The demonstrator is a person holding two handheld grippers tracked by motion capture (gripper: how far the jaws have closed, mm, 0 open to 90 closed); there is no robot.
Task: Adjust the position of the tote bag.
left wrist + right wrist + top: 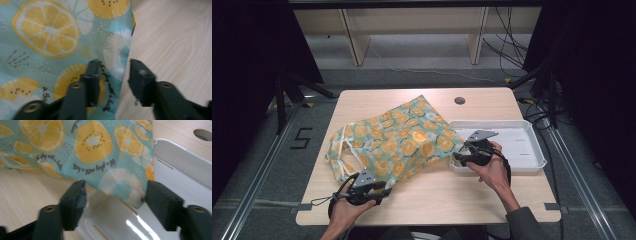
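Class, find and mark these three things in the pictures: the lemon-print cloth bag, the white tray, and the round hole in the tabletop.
lemon-print cloth bag (404, 140), high view, middle of its printed cloth.
white tray (539, 145), high view, right rim.
round hole (459, 100), high view, its centre in the tabletop.

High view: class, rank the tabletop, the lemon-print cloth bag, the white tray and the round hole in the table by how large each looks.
1. tabletop
2. lemon-print cloth bag
3. white tray
4. round hole
No two look alike in size.
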